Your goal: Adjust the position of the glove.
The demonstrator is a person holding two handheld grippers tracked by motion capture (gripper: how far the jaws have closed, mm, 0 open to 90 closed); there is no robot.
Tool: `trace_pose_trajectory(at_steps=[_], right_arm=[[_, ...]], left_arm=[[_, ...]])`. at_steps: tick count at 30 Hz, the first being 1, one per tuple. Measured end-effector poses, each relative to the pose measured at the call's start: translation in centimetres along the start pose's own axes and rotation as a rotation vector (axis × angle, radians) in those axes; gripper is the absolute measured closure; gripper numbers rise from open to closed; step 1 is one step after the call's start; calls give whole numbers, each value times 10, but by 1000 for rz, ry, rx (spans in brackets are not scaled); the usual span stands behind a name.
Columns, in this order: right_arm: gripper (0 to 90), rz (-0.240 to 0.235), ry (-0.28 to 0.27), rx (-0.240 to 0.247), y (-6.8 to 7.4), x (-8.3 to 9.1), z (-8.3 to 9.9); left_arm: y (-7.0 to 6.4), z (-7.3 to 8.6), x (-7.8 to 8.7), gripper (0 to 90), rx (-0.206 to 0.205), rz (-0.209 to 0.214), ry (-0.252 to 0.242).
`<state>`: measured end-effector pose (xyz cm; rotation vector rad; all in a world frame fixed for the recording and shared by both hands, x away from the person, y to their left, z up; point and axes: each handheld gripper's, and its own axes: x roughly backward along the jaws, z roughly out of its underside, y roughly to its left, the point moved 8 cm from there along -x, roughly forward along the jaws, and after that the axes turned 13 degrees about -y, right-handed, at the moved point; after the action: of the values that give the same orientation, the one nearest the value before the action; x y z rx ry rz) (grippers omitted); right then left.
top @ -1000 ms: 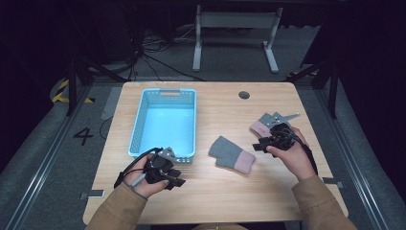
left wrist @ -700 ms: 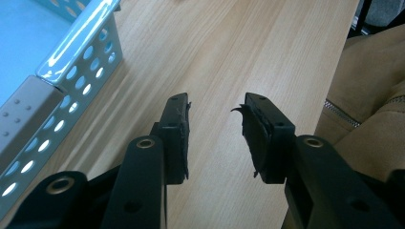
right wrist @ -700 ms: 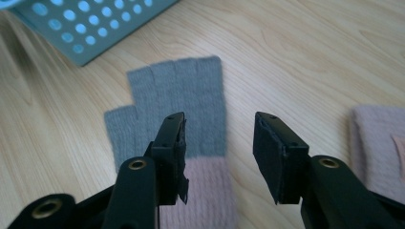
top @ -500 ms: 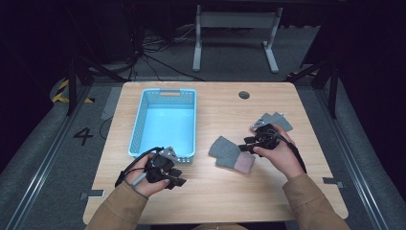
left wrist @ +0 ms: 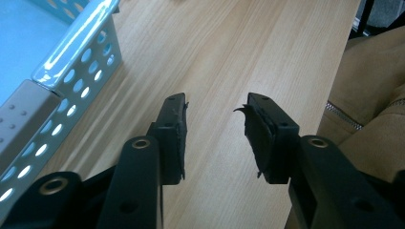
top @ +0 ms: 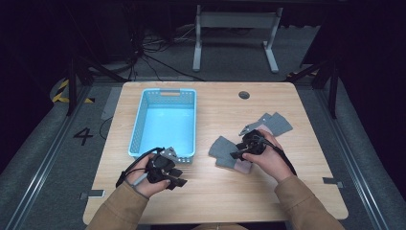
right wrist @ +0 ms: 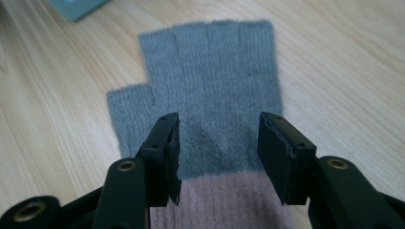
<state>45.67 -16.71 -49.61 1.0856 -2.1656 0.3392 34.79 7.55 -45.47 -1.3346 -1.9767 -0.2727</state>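
Nearest, at the worktop's (top: 287,191) near edge, two tan-sleeved forearms come in from below. The left hand (top: 143,179) rests low on the wood at the near left and holds the left gripper (top: 173,178) just off the near right corner of the blue basket (top: 139,129). In the left gripper view its two black jaws stand apart over bare wood with nothing between them, the basket's perforated wall to their left and a tan sleeve (left wrist: 372,105) to their right.

Further right and a little farther out, the right hand (top: 268,155) holds the right gripper (top: 237,154) pointing left, down over a fingerless glove (top: 221,149). In the right gripper view the jaws are spread, one on each side of the glove's (right wrist: 215,95) middle, where the knit puckers slightly; whether the pads touch it I cannot tell. This glove lies flat, grey with stubby open fingers and a thumb, and a pink cuff nearest the gripper.

Beyond the right hand, a second glove (top: 277,123), also grey, lies near the right edge.
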Motion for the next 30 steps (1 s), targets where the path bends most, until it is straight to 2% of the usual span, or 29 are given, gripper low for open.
trace_pose_trajectory(at_steps=[1, 5, 10, 12, 14, 15, 16, 17, 18, 21, 27, 30], right_arm=[[497, 7, 23, 13, 1, -4, 3], [487, 32, 47, 39, 4, -9, 5], [501, 50, 57, 63, 6, -11, 6], [539, 67, 51, 65, 6, -12, 7], [557, 68, 49, 62, 7, -12, 7], [618, 66, 52, 50, 7, -12, 7], [618, 66, 52, 50, 7, -12, 7], [694, 62, 60, 42, 8, -12, 6], [694, 62, 60, 42, 8, -12, 6], [774, 42, 72, 29, 11, -11, 6], [796, 20, 43, -4, 8, -8, 5], [797, 25, 24, 4, 7, -2, 3]], left_arm=[[0, 0, 0, 584, 3, -1, -5], [1, 0, -1, 574, 7, 1, -9], [1, 0, -1, 573, 5, -1, -10], [1, 0, 0, 573, 6, 0, -10], [1, 0, -1, 573, 7, 0, -10], [1, 0, -1, 572, 7, 2, -11], [1, 0, -1, 573, 7, 2, -11], [1, 0, -1, 573, 5, 1, -8], [1, 0, -1, 574, 5, 1, -8], [1, 0, -2, 574, 5, 4, -8], [2, 1, -1, 576, 11, 8, -10], [3, 0, -1, 577, 8, 9, -13]])
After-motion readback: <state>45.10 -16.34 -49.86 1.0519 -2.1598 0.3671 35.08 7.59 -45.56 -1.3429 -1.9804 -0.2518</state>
